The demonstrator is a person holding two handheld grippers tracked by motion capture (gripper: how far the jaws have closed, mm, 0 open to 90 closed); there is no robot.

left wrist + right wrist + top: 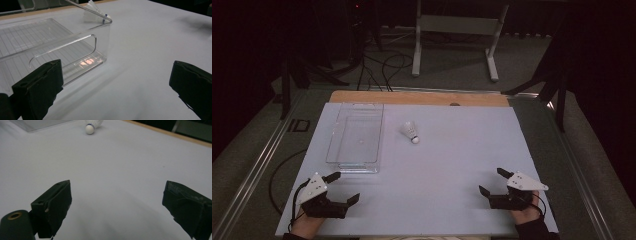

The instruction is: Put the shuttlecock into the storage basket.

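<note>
1. Clear plastic bin (356, 137) sits at the left of the bench (452, 165), nothing in it; its near end wall shows close up in the left gripper view (75, 52).
2. Shuttlecock (411, 132) lies on its side just right of the bin, apart from it, cork toward the person; also at the top of the right gripper view (92, 125).
3. Left gripper (343, 187): jaws wide, holding nothing, near the bin's front corner.
4. Right gripper (492, 182): jaws wide, holding nothing, well apart from the shuttlecock.
5. Likely job: shuttlecock into the bin, not yet begun.
6. Risks: feathers crush under a hard pinch; the round cork rolls away if nudged; the light bin slides if a jaw bumps its wall.
</note>
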